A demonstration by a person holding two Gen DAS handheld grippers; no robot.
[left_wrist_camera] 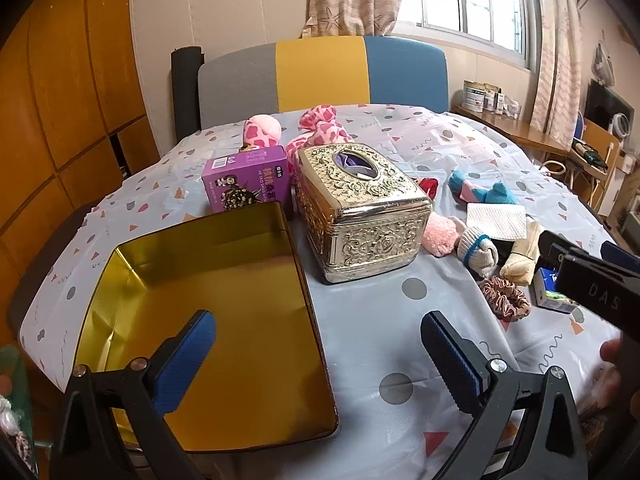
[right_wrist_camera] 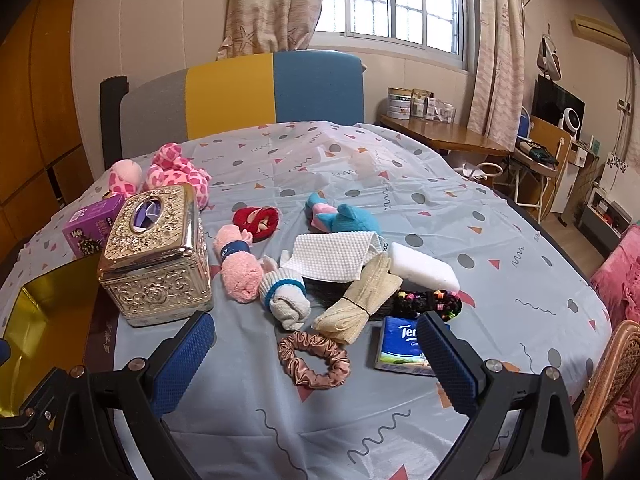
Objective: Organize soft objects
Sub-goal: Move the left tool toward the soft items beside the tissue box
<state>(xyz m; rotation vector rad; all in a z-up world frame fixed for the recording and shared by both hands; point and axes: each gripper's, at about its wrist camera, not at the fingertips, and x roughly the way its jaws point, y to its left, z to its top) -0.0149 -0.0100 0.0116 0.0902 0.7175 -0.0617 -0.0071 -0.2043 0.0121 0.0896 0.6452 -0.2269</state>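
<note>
Both grippers hover over the desk (right_wrist_camera: 500,240) with fingers spread wide and nothing between them. The left gripper (left_wrist_camera: 318,354) hangs above the near right edge of an open gold tin (left_wrist_camera: 208,320), which holds nothing. The right gripper (right_wrist_camera: 316,360) sits just above a pink scrunchie (right_wrist_camera: 314,359). Beyond it lie a cream cloth roll (right_wrist_camera: 356,304), a white and blue sock (right_wrist_camera: 286,294), a fluffy pink sock (right_wrist_camera: 240,274), a white cloth (right_wrist_camera: 332,256) and a blue plush toy (right_wrist_camera: 344,216). A tissue pack (right_wrist_camera: 400,344) lies right of the scrunchie, and a gold tissue box (right_wrist_camera: 156,256) stands between the tin and the socks.
</note>
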